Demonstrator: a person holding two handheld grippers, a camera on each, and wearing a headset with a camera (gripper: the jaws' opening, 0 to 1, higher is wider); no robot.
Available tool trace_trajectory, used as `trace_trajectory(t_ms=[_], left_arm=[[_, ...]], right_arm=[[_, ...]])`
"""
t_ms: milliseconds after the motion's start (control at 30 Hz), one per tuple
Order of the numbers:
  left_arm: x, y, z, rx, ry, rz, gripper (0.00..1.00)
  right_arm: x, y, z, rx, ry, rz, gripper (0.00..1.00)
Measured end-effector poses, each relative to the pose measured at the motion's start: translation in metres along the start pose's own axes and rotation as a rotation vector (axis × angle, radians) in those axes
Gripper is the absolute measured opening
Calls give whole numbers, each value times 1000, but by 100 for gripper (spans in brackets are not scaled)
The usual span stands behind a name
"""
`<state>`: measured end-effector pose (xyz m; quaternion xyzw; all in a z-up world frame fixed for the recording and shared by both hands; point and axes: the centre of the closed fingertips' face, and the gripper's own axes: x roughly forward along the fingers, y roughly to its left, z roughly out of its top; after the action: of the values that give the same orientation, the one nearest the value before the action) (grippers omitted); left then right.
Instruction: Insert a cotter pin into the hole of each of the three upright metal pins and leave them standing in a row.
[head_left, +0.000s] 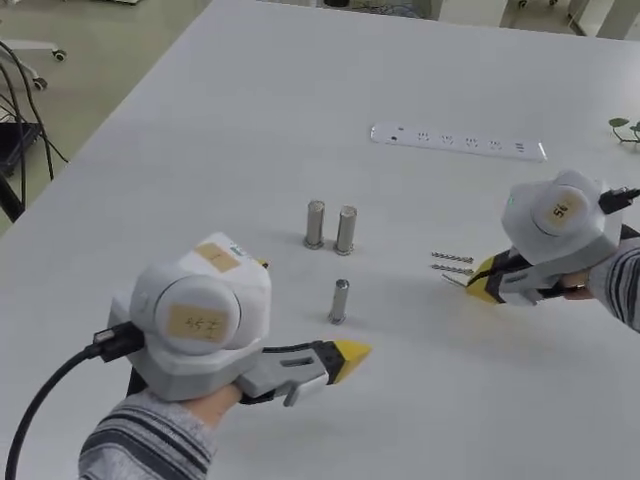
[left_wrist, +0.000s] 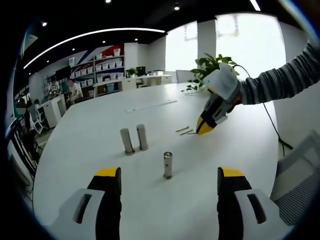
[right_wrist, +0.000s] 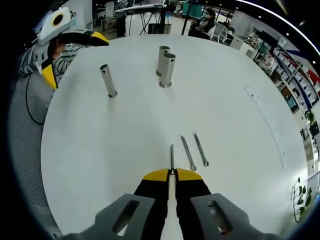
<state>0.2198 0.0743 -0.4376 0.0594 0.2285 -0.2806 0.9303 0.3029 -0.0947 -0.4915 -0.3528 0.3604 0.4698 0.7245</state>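
the right hand-held gripper (right_wrist: 171, 173) is clamped on one thin silver cotter pin (right_wrist: 171, 159) on the white worktop (right_wrist: 125, 140), with two more cotter pins (right_wrist: 188, 153) at its 3 o'clock. the left hand-held gripper (left_wrist: 169, 175), jaws apart, faces three upright silver metal pins (left_wrist: 168, 165), one alone at 6 o'clock of a close pair.

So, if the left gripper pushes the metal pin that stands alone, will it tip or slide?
Likely tips: the lone metal pin is tall and narrow, on a small flared foot. Once down, it would probably roll, being round, on the smooth table. Its shiny metal may be slippery to grip.
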Motion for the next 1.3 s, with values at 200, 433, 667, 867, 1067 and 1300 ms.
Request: trace_trajectory(t_ms=[200,433,667,867,1067,1300], left_arm=[[1,-4,2,-9,-9,-19,73],[1,-9,1,0,-3,-36,67],[3,-20,6,-29,-31,-87,58],[4,-29,6,-71,-31,-137,49],[4,-42,11,-173,-71,-226,37],[4,-55,15,-297,-99,-318,26]], right_arm=[[-12,12,13,-45,-54,-14,0],[-24,39,29,-133,-113,-15,0],[-34,63,40,-199,-147,-9,0],[-41,80,48,-251,-182,-6,0],[-43,98,55,-303,-206,1,0],[-45,112,68,-323,-253,0,0]])
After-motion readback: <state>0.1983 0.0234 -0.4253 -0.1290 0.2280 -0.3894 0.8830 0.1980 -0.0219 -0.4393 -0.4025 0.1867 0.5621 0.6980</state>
